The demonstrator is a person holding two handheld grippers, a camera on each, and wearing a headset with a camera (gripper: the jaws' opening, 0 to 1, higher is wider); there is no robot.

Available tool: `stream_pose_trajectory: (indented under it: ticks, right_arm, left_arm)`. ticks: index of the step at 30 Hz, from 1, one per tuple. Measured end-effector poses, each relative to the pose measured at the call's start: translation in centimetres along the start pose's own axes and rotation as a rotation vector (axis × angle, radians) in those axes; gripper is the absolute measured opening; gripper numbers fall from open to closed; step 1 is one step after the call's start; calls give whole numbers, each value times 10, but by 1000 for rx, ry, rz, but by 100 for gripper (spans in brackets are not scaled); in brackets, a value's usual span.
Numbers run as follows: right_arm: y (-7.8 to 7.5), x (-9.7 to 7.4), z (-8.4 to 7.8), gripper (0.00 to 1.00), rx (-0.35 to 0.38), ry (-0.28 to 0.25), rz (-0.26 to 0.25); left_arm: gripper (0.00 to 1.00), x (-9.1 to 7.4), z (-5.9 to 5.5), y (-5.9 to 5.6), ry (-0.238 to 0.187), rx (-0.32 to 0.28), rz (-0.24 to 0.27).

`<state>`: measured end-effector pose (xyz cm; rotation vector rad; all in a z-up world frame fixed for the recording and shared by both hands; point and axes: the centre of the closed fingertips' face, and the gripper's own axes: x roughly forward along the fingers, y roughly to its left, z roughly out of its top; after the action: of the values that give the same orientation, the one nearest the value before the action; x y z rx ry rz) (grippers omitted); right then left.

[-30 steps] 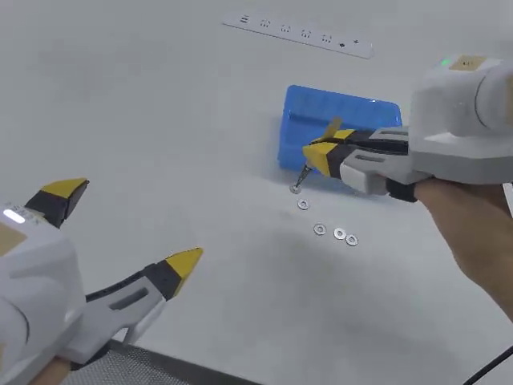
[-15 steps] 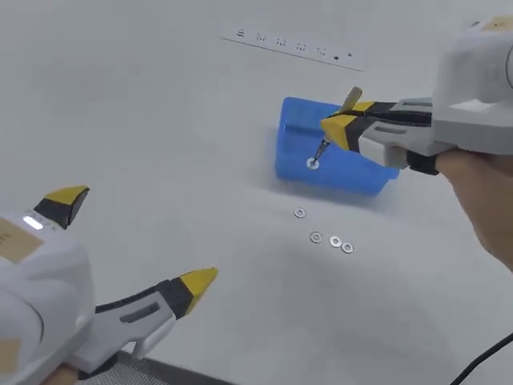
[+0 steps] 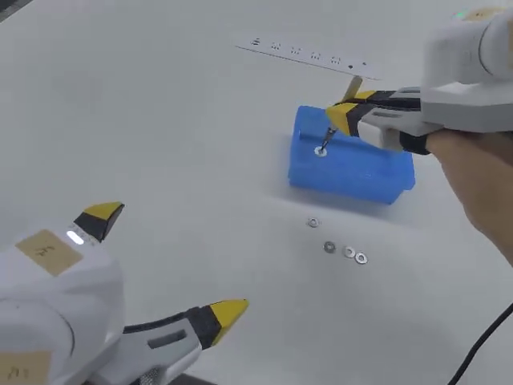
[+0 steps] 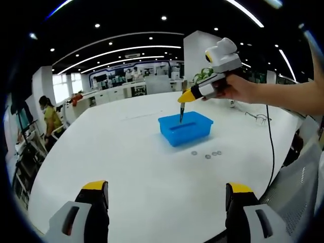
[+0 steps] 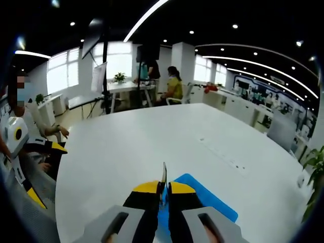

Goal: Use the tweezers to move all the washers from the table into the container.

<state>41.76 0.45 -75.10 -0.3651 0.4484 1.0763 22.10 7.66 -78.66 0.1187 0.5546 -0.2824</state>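
My right gripper (image 3: 338, 120) is shut on a pair of tweezers (image 3: 327, 140) that point down over the blue container (image 3: 357, 172). A small washer (image 3: 321, 151) sits at the tweezer tips, above the container's left part. Several washers (image 3: 329, 247) lie in a loose row on the white table just in front of the container. My left gripper (image 3: 166, 263) hangs open and empty at the near left, far from them. The left gripper view looks past its own spread jaws to the container (image 4: 185, 127), the tweezers (image 4: 181, 114) and the washers (image 4: 207, 156). The right gripper view has the tweezers (image 5: 163, 182) clamped between shut jaws.
A white power strip (image 3: 309, 56) lies on the table beyond the container. A black cable (image 3: 481, 345) runs at the right edge. Glasses (image 4: 258, 115) rest on the table's far right. People stand at desks in the background.
The right gripper has lifted the tweezers with a washer from the table by the other washers up over the container. The left gripper stayed open.
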Motion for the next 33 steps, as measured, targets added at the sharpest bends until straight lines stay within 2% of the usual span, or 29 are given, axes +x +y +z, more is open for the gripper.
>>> stream_pose_trajectory:
  ticks: [3,4,6,8,10,12,16,21,23,27,31,33]
  right_arm:
    - [-3,10,-6,2,-3,18,7]
    - [-4,12,-8,2,-1,23,10]
    - [-6,17,-12,2,3,32,15]
    - [-7,20,-18,2,19,44,26]
    - [-7,22,-22,2,31,41,28]
    - [-8,26,-26,2,49,45,38]
    - [-7,28,-31,1,26,68,25]
    - [-7,26,-31,2,36,64,31]
    - [-6,24,-30,2,35,62,30]
    - [-4,18,-24,1,51,40,34]
    - [1,0,-9,2,71,-17,36]
    - [6,-10,-6,2,72,-32,38]
  left_arm:
    - [99,1,-3,-7,14,35,-30]
    - [99,2,-8,-14,39,52,-68]
    - [99,3,-9,-18,41,86,-73]
    - [99,3,-10,-21,43,93,-82]
    - [99,4,-12,-21,54,100,-79]
    - [99,3,-11,-21,47,103,-84]
    - [98,3,-12,-22,46,105,-95]
    - [97,2,-11,-27,45,88,-122]
    - [99,1,-8,-32,28,69,-152]
    - [99,0,-5,-32,17,54,-157]
    - [99,0,-2,-33,7,37,-164]
    - [99,-1,5,-39,-27,17,-190]
